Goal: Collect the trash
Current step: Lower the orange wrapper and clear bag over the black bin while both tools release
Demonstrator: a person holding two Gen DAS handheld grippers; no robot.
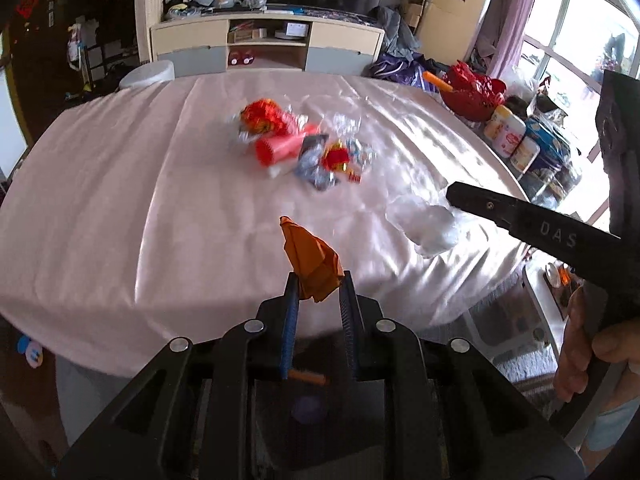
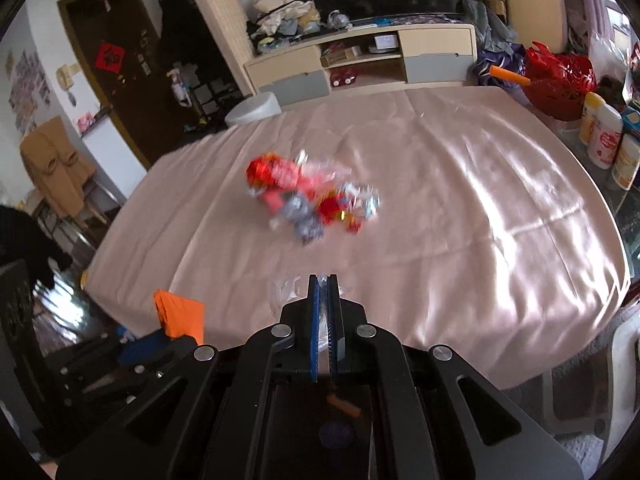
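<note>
My left gripper (image 1: 319, 280) is shut on an orange wrapper (image 1: 310, 258) and holds it above the near edge of the pink-covered table (image 1: 120, 200). My right gripper (image 2: 324, 280) is shut on a clear plastic bag (image 2: 286, 288); the bag also shows in the left wrist view (image 1: 428, 226) at the tip of the right gripper (image 1: 452, 194). A pile of red, silver and blue wrappers (image 1: 296, 144) lies at the table's middle, also in the right wrist view (image 2: 312, 200). The orange wrapper shows at the left in the right wrist view (image 2: 180, 316).
A red basket (image 1: 474, 94) and several cans (image 1: 506, 130) stand at the table's right side. A cream cabinet (image 1: 266, 42) stands behind the table. A grey stool (image 2: 254, 108) is at the far left corner. A dark door (image 2: 116, 68) is at the left.
</note>
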